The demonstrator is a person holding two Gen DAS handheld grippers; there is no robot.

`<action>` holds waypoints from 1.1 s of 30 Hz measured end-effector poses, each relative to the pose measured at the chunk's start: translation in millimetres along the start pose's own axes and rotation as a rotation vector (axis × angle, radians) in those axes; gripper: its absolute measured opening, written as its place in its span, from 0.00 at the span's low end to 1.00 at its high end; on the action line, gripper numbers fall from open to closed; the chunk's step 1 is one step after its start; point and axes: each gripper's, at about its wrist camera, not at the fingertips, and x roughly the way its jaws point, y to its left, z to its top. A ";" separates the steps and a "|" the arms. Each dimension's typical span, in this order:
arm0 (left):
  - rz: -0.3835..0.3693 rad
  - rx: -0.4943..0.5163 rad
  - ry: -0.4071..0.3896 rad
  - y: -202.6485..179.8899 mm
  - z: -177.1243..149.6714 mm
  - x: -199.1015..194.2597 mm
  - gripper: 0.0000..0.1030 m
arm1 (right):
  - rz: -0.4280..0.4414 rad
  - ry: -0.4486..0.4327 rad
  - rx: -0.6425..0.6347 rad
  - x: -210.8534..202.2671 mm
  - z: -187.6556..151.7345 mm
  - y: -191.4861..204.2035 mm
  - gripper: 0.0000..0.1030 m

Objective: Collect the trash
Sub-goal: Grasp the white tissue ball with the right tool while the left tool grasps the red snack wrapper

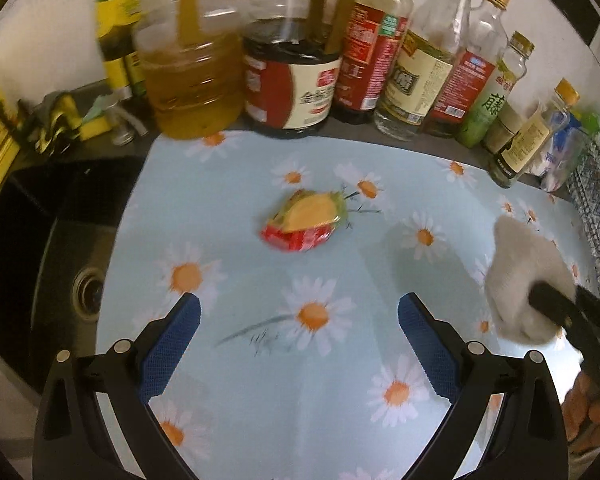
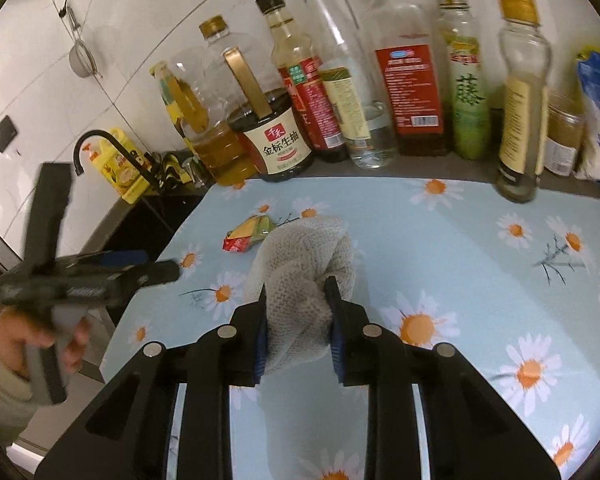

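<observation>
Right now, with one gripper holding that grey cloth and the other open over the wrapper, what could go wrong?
1. The crumpled red and yellow snack wrapper lies flat on the daisy-print tablecloth; the open left gripper might pinch the cloth too.
2. The grey knitted cloth bulges out of the shut right gripper and could slip loose.
3. The crowded glass sauce bottles stand just behind; a reach too far may topple one.

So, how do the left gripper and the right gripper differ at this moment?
The left gripper has its jaws wide open and empty; the right gripper is shut on a grey cloth. The left gripper points toward the crumpled red and yellow wrapper on the daisy mat; the right gripper carries its cloth above the mat. Both have blue pads.
</observation>
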 end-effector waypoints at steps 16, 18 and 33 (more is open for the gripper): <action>-0.020 0.095 0.034 0.6 35.9 63.4 0.93 | 0.018 -0.001 0.025 -42.4 -32.8 -25.3 0.26; -0.023 0.099 0.037 0.5 39.6 66.4 0.92 | 0.022 0.012 0.028 -42.7 -36.1 -28.1 0.26; -0.036 0.212 0.082 -4.3 53.6 94.2 0.57 | 0.036 0.027 0.037 -51.0 -42.5 -38.8 0.26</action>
